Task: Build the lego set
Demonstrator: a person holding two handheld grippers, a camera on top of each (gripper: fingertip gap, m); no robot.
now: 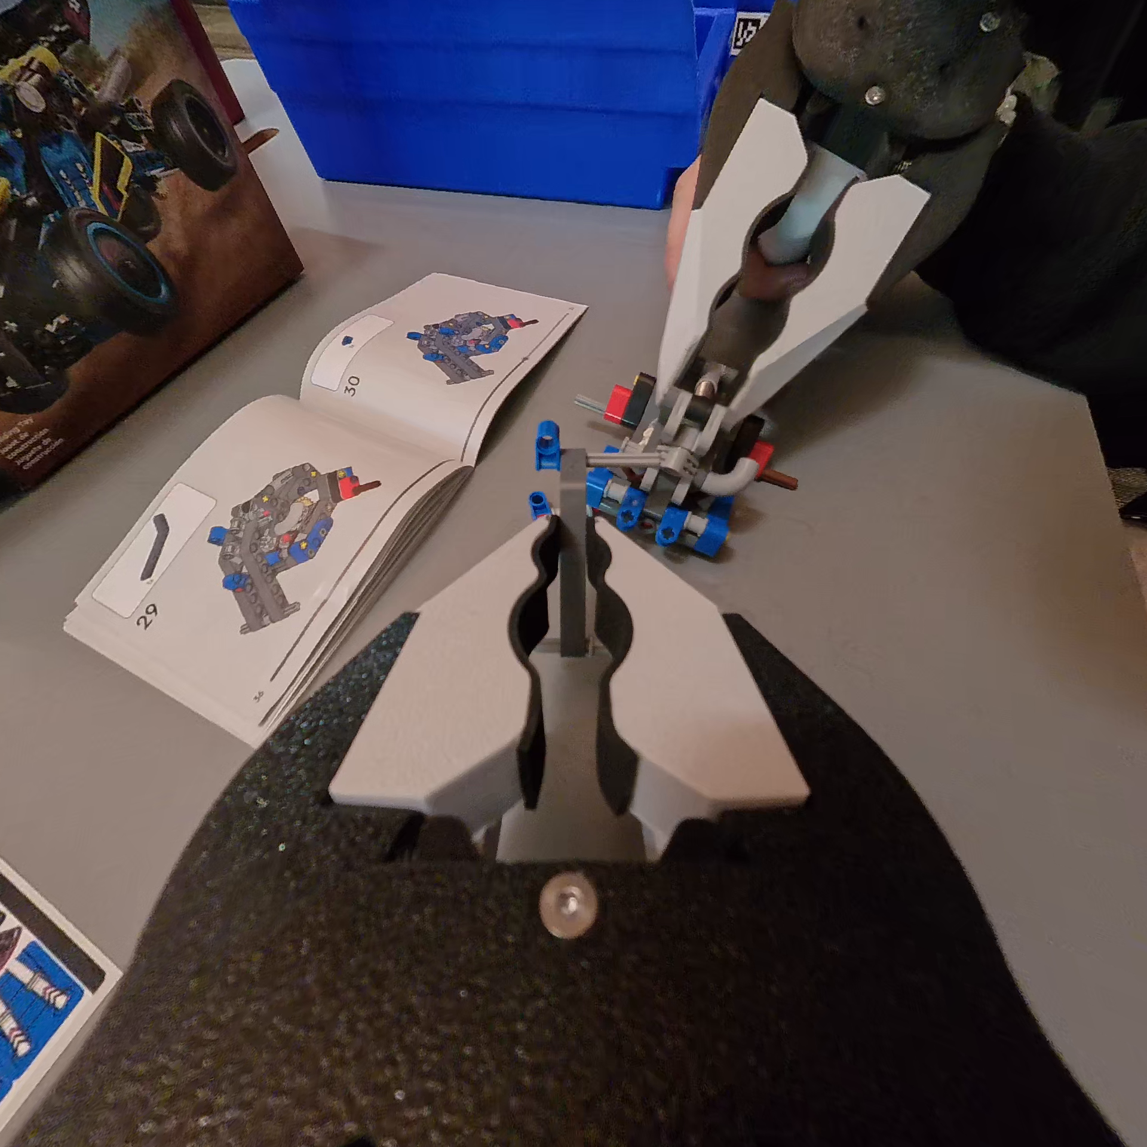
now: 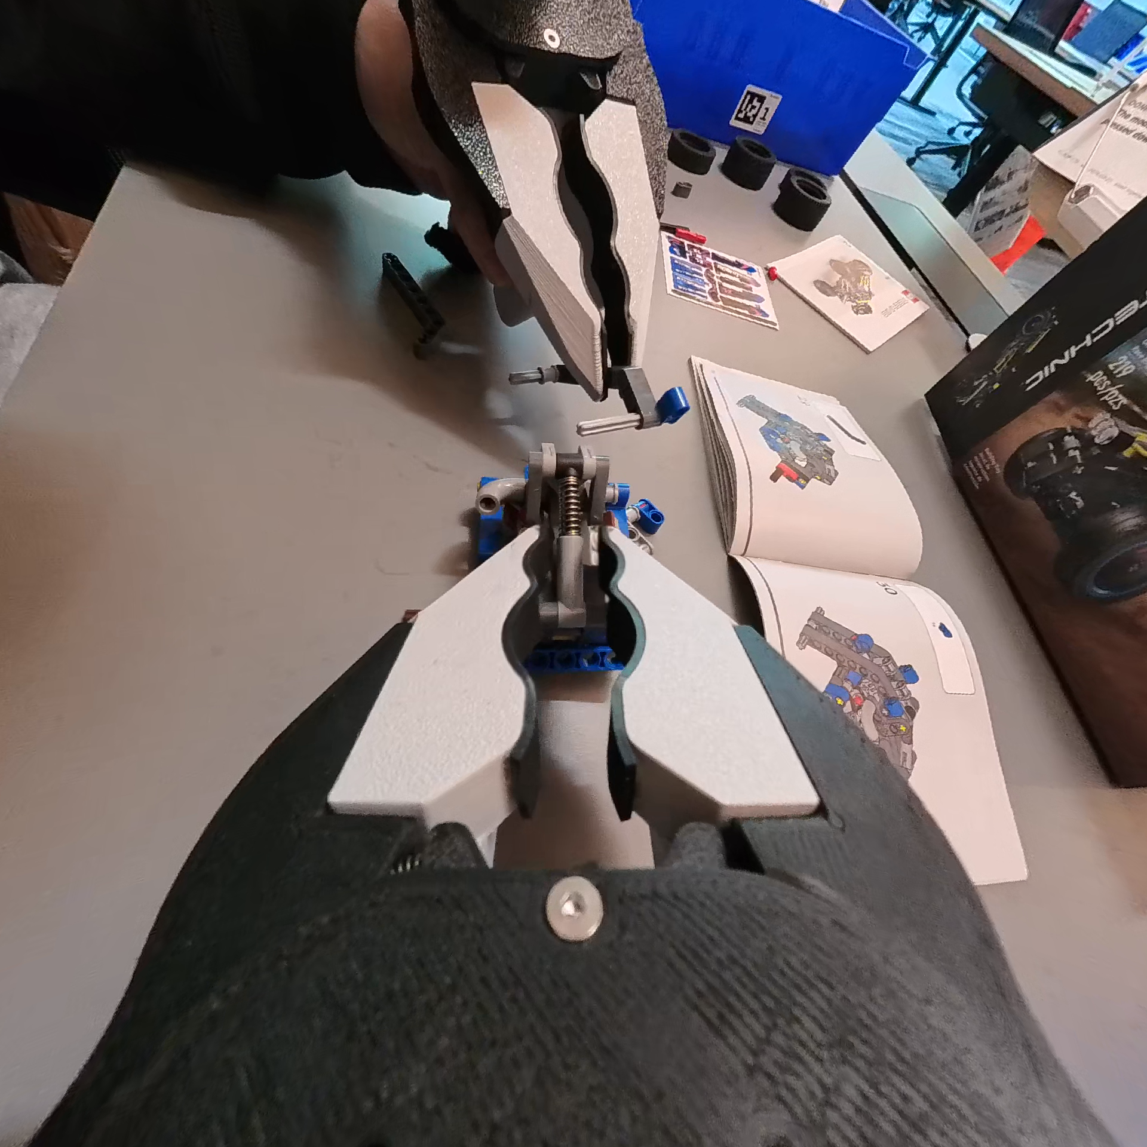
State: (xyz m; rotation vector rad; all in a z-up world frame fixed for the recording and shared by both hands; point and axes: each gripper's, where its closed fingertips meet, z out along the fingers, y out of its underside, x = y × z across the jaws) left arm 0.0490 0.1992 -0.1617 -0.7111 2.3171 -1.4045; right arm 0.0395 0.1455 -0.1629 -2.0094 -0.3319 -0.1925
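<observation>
The partly built lego model (image 1: 673, 490), blue and grey with a spring shock, sits on the grey table (image 1: 869, 620). My right gripper (image 2: 570, 537) is shut on the model's grey shock strut (image 2: 568, 558); it also shows in the left wrist view (image 1: 707, 397), coming down onto the model from above. My left gripper (image 1: 572, 524) is shut on a dark grey beam (image 1: 572, 558) that carries a blue connector (image 1: 547, 444) and a light grey axle. It holds the beam just beside the model. In the right wrist view the left gripper (image 2: 611, 378) hangs beyond the model with the beam (image 2: 639, 388).
An open instruction booklet (image 1: 323, 484) lies left of the model, with the set's box (image 1: 124, 217) behind it. A blue bin (image 1: 484, 93) stands at the back. Three black tyres (image 2: 751, 161), a sticker sheet (image 2: 720, 285), a black beam (image 2: 413, 304) and a loose pin (image 2: 534, 375) lie on the table. Left tips to right tips: about 6 centimetres.
</observation>
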